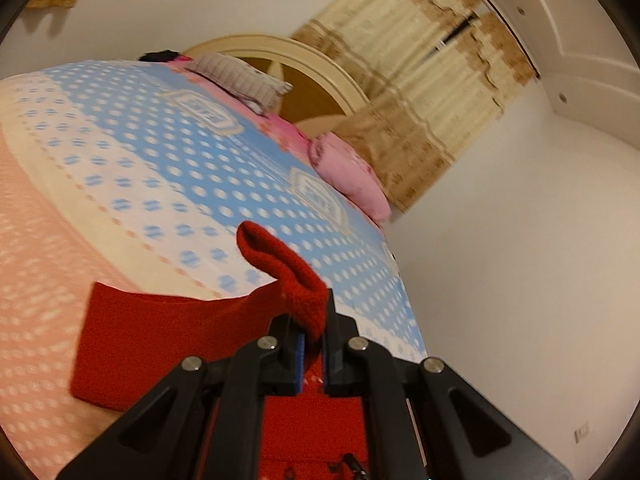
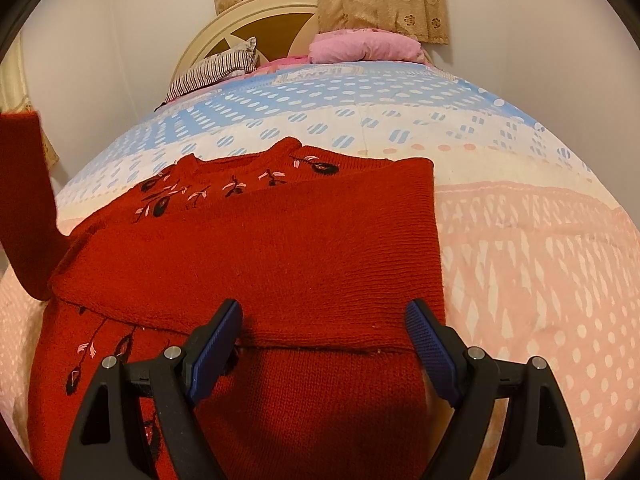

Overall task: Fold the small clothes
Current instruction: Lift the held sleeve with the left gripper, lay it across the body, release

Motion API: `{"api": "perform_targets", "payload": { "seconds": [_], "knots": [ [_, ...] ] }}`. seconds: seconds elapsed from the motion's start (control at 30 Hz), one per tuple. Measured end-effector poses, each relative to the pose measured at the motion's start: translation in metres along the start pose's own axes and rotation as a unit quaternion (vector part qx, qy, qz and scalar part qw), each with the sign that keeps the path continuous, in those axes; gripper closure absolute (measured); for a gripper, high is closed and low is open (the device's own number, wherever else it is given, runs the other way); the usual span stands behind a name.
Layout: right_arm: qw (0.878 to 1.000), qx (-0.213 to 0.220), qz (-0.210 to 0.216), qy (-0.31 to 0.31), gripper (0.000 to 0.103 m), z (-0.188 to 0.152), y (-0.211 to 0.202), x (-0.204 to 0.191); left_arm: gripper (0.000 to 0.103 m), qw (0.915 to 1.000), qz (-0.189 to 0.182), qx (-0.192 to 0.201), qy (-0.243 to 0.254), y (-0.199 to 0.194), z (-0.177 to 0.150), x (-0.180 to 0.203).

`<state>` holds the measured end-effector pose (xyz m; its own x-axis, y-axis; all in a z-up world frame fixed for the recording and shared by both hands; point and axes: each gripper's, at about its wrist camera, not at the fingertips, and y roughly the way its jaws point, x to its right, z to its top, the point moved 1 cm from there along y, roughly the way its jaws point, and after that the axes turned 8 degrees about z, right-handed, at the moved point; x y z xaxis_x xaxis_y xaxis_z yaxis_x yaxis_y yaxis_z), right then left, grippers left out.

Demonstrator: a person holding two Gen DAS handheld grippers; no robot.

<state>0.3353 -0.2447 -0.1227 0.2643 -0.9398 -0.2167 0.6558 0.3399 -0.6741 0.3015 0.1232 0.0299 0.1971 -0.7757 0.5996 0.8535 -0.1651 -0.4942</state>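
A red knit sweater (image 2: 280, 240) with embroidered flowers lies on the bed, its right sleeve folded across the chest. My right gripper (image 2: 324, 328) is open just above the folded sleeve's cuff, holding nothing. My left gripper (image 1: 312, 332) is shut on the sweater's other sleeve cuff (image 1: 288, 272) and holds it lifted above the bed. The lifted sleeve also shows at the left edge of the right wrist view (image 2: 24, 200). The rest of the sweater (image 1: 160, 344) lies below the left gripper.
The bed (image 2: 520, 240) has a pink, white and blue dotted cover. A striped pillow (image 2: 212, 70) and a pink pillow (image 2: 364, 46) lie by the round headboard (image 2: 248, 20). Curtains (image 1: 420, 80) hang behind. A white wall (image 1: 520, 260) runs along the bed's side.
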Motion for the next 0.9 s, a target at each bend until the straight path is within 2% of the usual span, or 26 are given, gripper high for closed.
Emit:
{"api": "perform_targets", "payload": {
  "seconds": [0.13, 0.27, 0.33, 0.43, 0.53, 0.6, 0.7, 0.73, 0.8, 0.9],
  "knots": [
    [1.000, 0.006, 0.005, 0.008, 0.019, 0.000, -0.002, 0.003, 0.097, 0.9990, 0.001, -0.015, 0.042, 0.029, -0.032, 0.032],
    [1.000, 0.013, 0.012, 0.019, 0.019, 0.000, -0.005, 0.008, 0.097, 0.9927, 0.026, -0.025, 0.115, 0.061, -0.078, 0.062],
    [1.000, 0.016, 0.013, 0.023, 0.019, -0.001, -0.006, 0.009, 0.097, 0.9868, 0.045, -0.036, 0.151, 0.077, -0.097, 0.073],
    [0.999, 0.019, 0.014, 0.029, 0.019, 0.000, -0.007, 0.011, 0.096, 0.9714, 0.084, -0.064, 0.213, 0.099, -0.128, 0.083],
    [0.999, 0.021, 0.016, 0.033, 0.018, -0.001, -0.007, 0.013, 0.076, 0.9519, 0.109, -0.098, 0.269, 0.105, -0.150, 0.088],
    [0.999, 0.021, 0.017, 0.035, 0.018, -0.001, -0.007, 0.014, 0.048, 0.9482, 0.109, -0.091, 0.284, 0.095, -0.153, 0.090],
    [0.999, 0.022, 0.019, 0.038, 0.018, -0.001, -0.008, 0.015, 0.022, 0.9372, 0.120, -0.055, 0.323, 0.059, -0.151, 0.084],
    [0.999, 0.023, 0.020, 0.039, 0.019, -0.001, -0.008, 0.015, 0.019, 0.9339, 0.122, -0.042, 0.334, 0.048, -0.150, 0.080],
    [0.999, 0.023, 0.020, 0.040, 0.019, -0.002, -0.008, 0.015, 0.004, 0.9290, 0.124, -0.027, 0.347, 0.032, -0.146, 0.066],
    [0.999, 0.024, 0.020, 0.040, 0.019, -0.002, -0.009, 0.016, 0.000, 0.9147, 0.184, -0.009, 0.360, 0.023, -0.135, 0.029]
  ]
}}
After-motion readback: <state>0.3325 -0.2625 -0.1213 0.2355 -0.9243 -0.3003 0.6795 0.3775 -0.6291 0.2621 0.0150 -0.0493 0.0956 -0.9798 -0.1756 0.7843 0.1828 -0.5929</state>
